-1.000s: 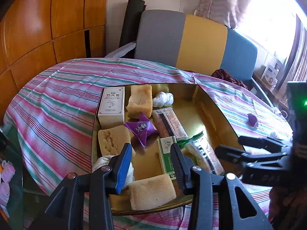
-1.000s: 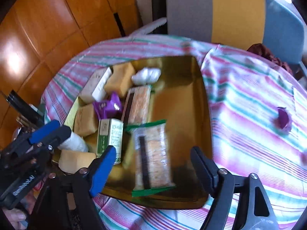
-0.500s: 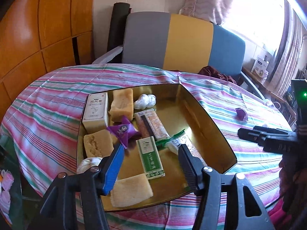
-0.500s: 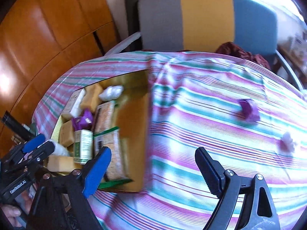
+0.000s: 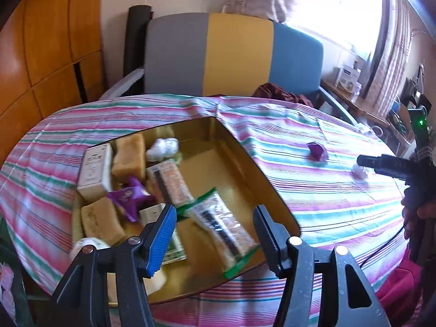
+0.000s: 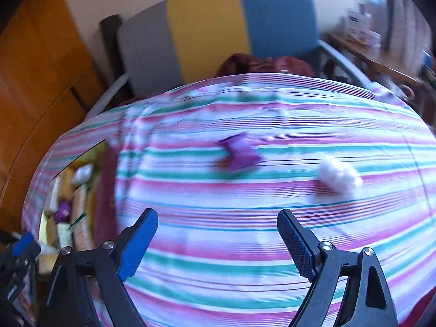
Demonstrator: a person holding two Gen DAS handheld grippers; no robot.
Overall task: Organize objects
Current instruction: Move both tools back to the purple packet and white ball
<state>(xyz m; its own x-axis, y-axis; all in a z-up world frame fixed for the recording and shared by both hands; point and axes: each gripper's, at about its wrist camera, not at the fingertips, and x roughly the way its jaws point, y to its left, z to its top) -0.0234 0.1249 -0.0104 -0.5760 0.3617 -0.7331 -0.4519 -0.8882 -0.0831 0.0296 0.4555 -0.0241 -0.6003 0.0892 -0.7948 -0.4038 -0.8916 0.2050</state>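
The gold tray [image 5: 275, 199] sits on the left half of the striped tablecloth [image 5: 327, 190], crowded with snack packets, a white box [image 5: 94, 170] and yellow sponge blocks [image 5: 128, 154]. To its right I see a purple wrapped candy [image 6: 239, 154] and a white wrapped candy [image 6: 338, 175] lying loose, near each other but apart. My left gripper [image 5: 214, 230] hangs over the tray's near edge, jaws having just parted, nothing between them. My right gripper [image 6: 218, 241] gapes wide and empty above bare cloth, nearer than both candies.

Glossy gold metal tray [image 5: 272, 190] on striped cloth [image 5: 327, 190].
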